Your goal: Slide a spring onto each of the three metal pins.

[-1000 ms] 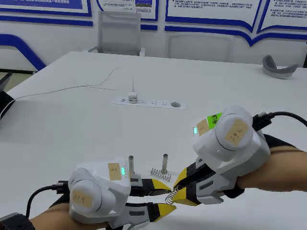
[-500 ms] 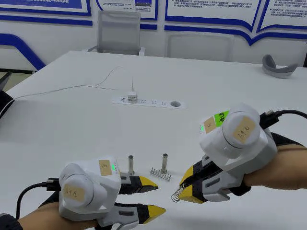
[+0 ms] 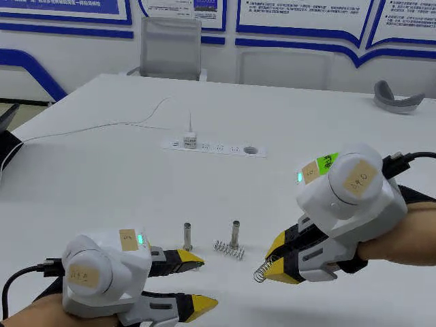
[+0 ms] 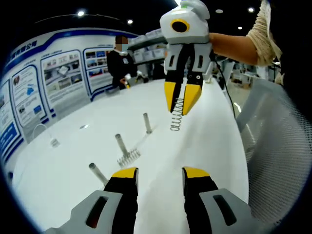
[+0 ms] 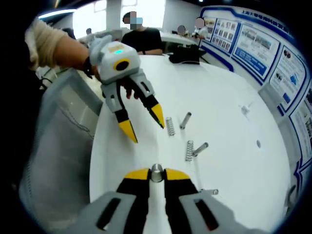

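Two metal pins [image 3: 187, 236] [image 3: 235, 234] stand upright on the white table [image 3: 102, 177]; the left gripper view shows three pins [image 4: 146, 123] [image 4: 121, 145] [image 4: 97, 172]. One loose spring [image 3: 228, 249] lies beside the middle pin. Another spring [image 5: 170, 126] lies near the far pin [image 5: 185, 120]. My right gripper [image 3: 272, 264] hangs just above the table, right of the pins, shut on a spring [image 3: 261, 272] that sticks out from its tips. My left gripper [image 3: 201, 281] is open with nothing in it, low at the front left, its tips short of the left pin.
A white power strip [image 3: 214, 146] with a small plug [image 3: 189, 140] and a thin cable lies mid-table. A grey curved object [image 3: 397, 99] rests at the far right. A chair [image 3: 170, 48] stands behind the table. People stand in the background of the gripper views.
My left gripper has drawn back to the lower left, away from the held spring. My right gripper has shifted a little to the right, still holding the spring.
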The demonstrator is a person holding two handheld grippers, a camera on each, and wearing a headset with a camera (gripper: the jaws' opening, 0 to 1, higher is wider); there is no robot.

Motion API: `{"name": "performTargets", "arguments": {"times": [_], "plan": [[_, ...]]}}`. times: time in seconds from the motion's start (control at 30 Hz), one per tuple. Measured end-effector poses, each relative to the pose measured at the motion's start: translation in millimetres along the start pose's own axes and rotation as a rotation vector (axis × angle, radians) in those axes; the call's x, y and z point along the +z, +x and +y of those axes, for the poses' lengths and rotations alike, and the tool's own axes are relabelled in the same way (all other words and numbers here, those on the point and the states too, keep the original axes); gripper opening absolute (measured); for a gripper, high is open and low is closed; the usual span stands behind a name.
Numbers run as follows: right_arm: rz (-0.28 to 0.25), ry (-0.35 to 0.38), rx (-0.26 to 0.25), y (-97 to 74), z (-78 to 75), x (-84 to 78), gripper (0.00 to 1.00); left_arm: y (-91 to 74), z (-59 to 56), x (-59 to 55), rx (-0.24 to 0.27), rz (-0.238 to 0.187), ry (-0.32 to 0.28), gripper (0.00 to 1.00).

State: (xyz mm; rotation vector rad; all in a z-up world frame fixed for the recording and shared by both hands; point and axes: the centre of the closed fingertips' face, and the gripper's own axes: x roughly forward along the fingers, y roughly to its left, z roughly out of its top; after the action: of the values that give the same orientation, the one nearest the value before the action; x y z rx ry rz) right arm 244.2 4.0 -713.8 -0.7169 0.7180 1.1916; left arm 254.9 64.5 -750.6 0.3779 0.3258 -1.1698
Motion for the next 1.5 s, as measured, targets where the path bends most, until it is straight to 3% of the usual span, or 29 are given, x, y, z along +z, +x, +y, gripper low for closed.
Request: {"name": "performTargets", "arguments": {"times": [0.53, 1.23, 1.5], "plan": [[0.022, 0.025, -0.026, -12.5, -13.5, -10.9, 0.12, -12.7, 11.6, -10.3, 0.056, -0.004, -0.063, 0.48], [0.050, 0.070, -0.121, -51.4, -61.8, -23.1, 0.12, -25.3, 21.3, -21.6, 0.114, -0.014, -0.120, 0.58], [0.082, 0.087, -0.131, -53.2, -79.4, -29.1, 0.12, -25.5, 19.6, -22.5, 0.114, -0.015, -0.128, 0.63]]}}
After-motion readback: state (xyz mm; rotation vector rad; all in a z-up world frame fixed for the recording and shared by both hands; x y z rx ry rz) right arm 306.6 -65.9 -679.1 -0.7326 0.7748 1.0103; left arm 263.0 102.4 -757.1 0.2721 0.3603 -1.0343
